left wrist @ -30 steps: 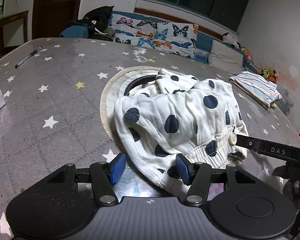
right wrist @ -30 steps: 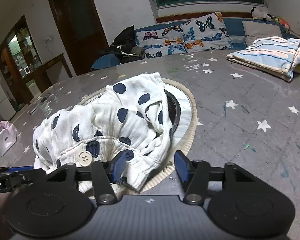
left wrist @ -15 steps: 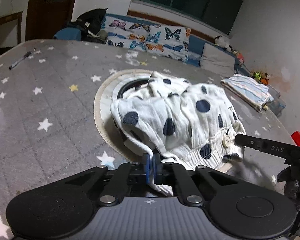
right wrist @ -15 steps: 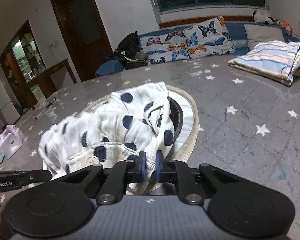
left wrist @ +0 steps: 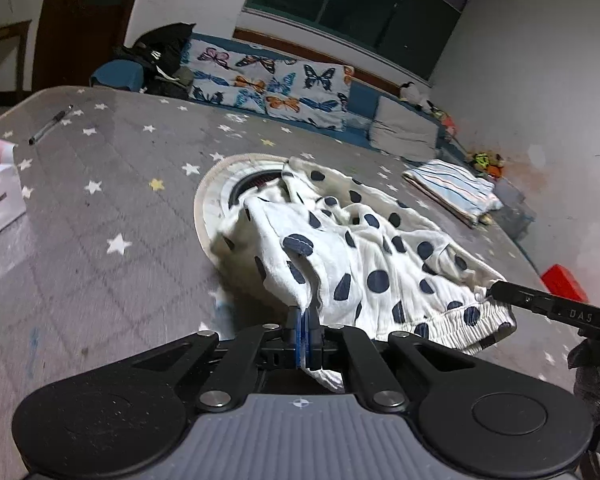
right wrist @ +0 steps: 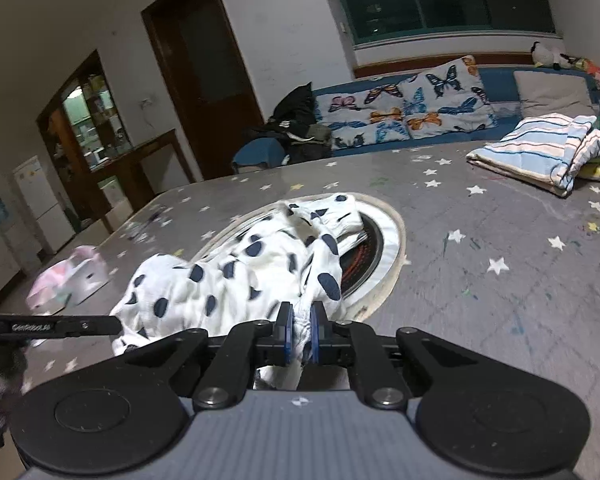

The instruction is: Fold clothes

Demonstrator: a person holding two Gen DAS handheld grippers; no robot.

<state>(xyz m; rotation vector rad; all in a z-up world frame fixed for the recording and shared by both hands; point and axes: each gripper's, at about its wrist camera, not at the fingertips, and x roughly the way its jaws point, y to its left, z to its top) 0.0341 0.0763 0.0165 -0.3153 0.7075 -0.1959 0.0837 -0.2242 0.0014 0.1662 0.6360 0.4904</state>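
My left gripper and right gripper each clamped on white navy-dotted cotton garment, frame centre. Risk: thin pinch slips, far hem snags round inset burner.

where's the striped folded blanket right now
The striped folded blanket lies at the far right of the star-patterned table in the right wrist view, just before the butterfly cushions.

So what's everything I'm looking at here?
spotted garment: one, white with navy dots, crumpled over the round inset
round inset: one, cream rim, middle of the table
table: one, grey with stars
pen: one, dark, far left
striped cloth: one, blue and white, folded, far right
butterfly cushions: two, behind the table
left tool: shut on the garment's edge
right tool: shut on the garment's edge
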